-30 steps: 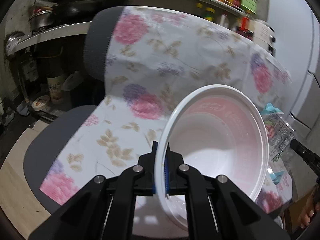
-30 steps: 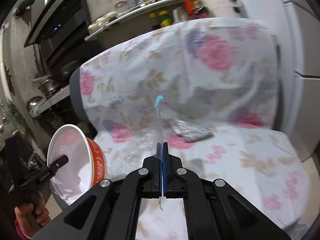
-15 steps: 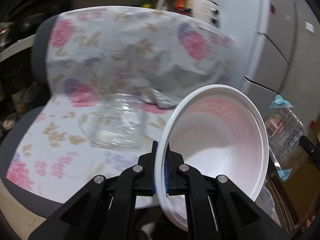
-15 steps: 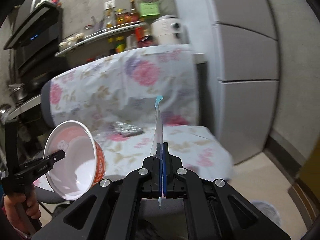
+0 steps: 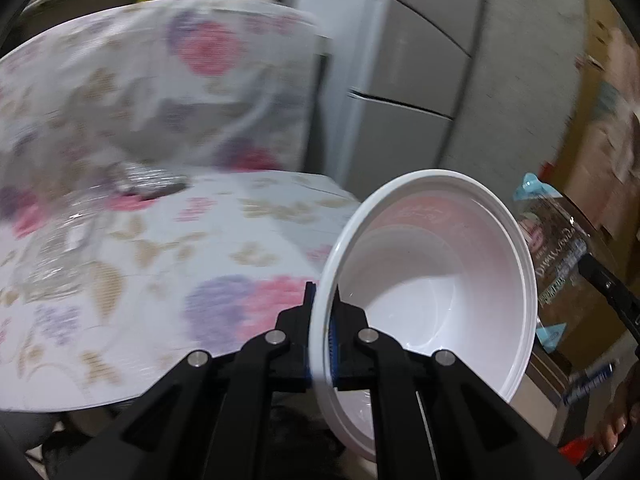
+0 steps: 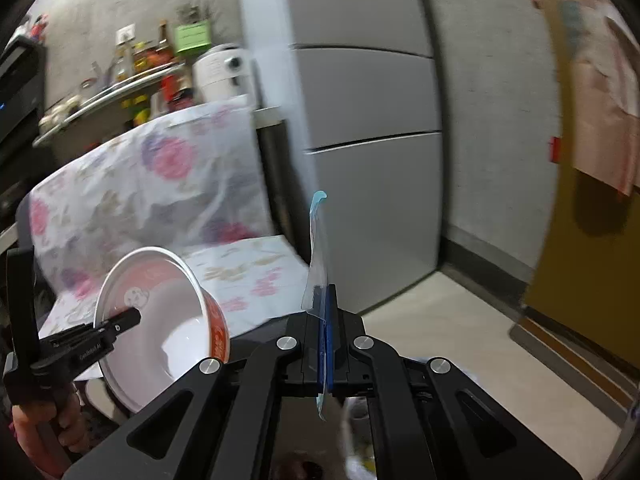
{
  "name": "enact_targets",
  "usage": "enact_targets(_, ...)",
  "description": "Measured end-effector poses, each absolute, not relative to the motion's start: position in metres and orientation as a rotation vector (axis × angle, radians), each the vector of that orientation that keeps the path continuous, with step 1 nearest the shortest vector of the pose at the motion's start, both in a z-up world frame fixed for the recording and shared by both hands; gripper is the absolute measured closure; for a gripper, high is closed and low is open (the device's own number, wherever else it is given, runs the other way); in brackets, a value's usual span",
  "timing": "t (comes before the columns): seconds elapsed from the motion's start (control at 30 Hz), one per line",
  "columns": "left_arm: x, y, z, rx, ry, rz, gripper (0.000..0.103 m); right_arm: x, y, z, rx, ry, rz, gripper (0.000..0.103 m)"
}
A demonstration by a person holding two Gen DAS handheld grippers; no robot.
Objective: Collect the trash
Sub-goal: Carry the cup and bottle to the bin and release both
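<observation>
The left tongs (image 5: pixel 322 334) are shut on the rim of a white noodle bowl (image 5: pixel 436 296). The bowl is held up in the air, tipped on its side, and it looks empty. The right tongs (image 6: pixel 323 320) are shut on a thin clear wrapper with blue ends (image 6: pixel 316 248). The wrapper is pinched at its edge and stands up from the tongs.

A second ago the flowery chair cover (image 5: pixel 168 208) was seen right in front. Now it is seen off to the left in both views, and the grey fridge (image 6: pixel 372 128) and the pale floor (image 6: pixel 460 344) are seen instead. So both pieces of trash have been swung away from the chair together.

Some clear plastic (image 5: pixel 60 240) and a shiny wrapper (image 5: pixel 152 180) are left on the chair seat. The two held pieces are probably being taken to a bin. No bin is clearly seen, so more trash is left for later.
</observation>
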State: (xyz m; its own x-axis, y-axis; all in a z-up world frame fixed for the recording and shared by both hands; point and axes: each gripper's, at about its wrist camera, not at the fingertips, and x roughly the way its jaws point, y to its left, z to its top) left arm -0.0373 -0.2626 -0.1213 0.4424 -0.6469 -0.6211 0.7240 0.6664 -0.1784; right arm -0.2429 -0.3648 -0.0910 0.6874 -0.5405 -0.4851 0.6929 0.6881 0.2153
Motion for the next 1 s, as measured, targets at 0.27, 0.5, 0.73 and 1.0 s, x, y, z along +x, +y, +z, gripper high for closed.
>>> enact_targets(0.27, -0.066, -0.344, -0.152, 0.261, 0.763, -0.966, 0.099, -0.286, -0.405, -0.136, 0.542, 0.466, -0.846, 0.102)
enact_targets(0.5, -0.078, -0.391, -0.175, 0.333, 0.803, -1.028, 0.099, -0.308, -0.430, -0.167, 0.626, 0.490, -0.919, 0.102)
enact_targets(0.73, -0.089, -0.429, -0.195, 0.386, 0.846, -1.131, 0.079, -0.317, -0.448, -0.190, 0.694, 0.501, -0.943, 0.096)
enact_targets(1.0, -0.082, -0.421, -0.194, 0.352, 0.861, -1.149, 0.045, -0.315, -0.461, -0.212, 0.751, 0.556, -0.943, 0.080)
